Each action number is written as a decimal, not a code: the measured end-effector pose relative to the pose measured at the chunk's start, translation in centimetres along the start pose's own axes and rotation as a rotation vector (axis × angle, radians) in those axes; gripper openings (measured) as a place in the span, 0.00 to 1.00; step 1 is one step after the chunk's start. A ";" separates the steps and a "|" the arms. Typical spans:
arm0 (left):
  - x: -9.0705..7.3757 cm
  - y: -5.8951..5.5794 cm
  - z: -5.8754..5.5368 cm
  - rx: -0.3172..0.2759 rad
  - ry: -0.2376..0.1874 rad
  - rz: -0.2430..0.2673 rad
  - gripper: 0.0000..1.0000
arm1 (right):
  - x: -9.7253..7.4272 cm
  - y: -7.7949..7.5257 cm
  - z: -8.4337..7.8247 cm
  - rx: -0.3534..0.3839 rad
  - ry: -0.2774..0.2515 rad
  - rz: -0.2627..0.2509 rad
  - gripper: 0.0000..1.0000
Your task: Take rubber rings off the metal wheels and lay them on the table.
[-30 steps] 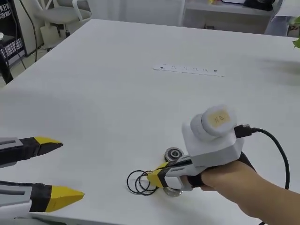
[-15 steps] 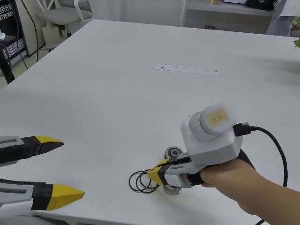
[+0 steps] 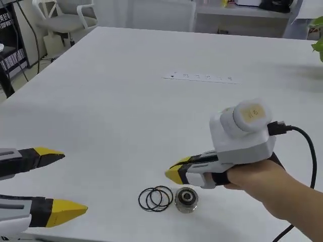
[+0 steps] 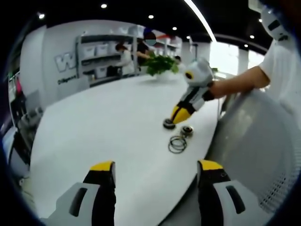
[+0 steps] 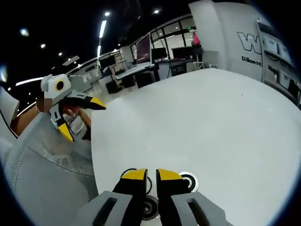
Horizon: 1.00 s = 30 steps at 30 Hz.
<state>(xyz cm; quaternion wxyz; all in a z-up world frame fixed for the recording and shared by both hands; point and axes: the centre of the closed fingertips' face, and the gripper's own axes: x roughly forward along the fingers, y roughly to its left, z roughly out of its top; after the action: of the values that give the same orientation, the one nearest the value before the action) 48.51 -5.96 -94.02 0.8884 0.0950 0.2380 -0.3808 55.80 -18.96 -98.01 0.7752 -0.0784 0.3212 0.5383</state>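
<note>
1. Our desk (image 3: 126,101) is white, wide and smooth.
2. A flat white power strip (image 3: 201,77) lies on it, far ahead of both tools.
3. A grey chair (image 3: 63,15) stands past the far desk corner, well beyond the left tool (image 3: 74,181).
4. Green plant leaves (image 3: 318,38) peek in far beyond the right tool (image 3: 173,173).
5. In the gripper views, the room has a dark ceiling with small bright lights, plus shelves and more desks.
6. A wall shows big letters (image 5: 249,42) that start with "W". We cannot read the smaller line under them.
7. A sticker with black stripes hangs far off to the left, but its words are too small to read.
8. The left tool is spread wide and holds nothing.
9. A hand (image 3: 252,181) holds the right tool above the desk. Its yellow tips are pressed almost together, with nothing between them.
10. A black cable (image 3: 303,151) runs from the back of the right tool.
11. The rubber rings (image 3: 155,198) lie flat on the desk, just below the right tool's tips.
12. One metal wheel (image 3: 186,197) sits just beside the rings, under the right tool.
13. A second wheel (image 4: 168,124) sits on the desk near the right tool's tips.
</note>
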 end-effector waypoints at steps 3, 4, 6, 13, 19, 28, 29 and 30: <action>0.0 0.5 0.8 0.020 -0.015 0.016 0.69 | -0.7 -0.8 0.5 0.011 -0.022 -0.020 0.04; 0.0 0.6 1.0 0.021 -0.018 0.017 0.69 | -0.9 -1.2 0.6 0.015 -0.032 -0.030 0.05; 0.1 0.8 1.9 0.028 -0.039 0.021 0.69 | -1.4 -1.9 0.8 0.029 -0.047 -0.051 0.05; 0.6 1.0 4.7 0.085 -0.065 0.012 0.67 | -2.6 -3.7 0.8 0.074 -0.079 -0.096 0.05; 1.2 0.3 7.1 0.157 -0.075 -0.016 0.68 | -3.6 -5.1 1.0 0.116 -0.113 -0.128 0.06; 2.3 -0.5 11.1 0.250 -0.112 -0.052 0.67 | -4.1 -6.0 -0.2 0.160 -0.111 -0.151 0.06; 2.6 -0.6 11.6 0.260 -0.117 -0.057 0.66 | -4.1 -6.1 -0.2 0.162 -0.109 -0.152 0.06; 2.8 -0.7 12.0 0.270 -0.120 -0.063 0.66 | -4.2 -6.2 -0.3 0.163 -0.108 -0.155 0.06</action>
<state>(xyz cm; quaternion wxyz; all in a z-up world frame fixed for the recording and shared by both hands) 53.85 -12.44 -85.02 0.8678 0.1831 0.1341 -0.4421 60.28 -24.92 -97.22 0.8343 -0.0107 0.3147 0.4525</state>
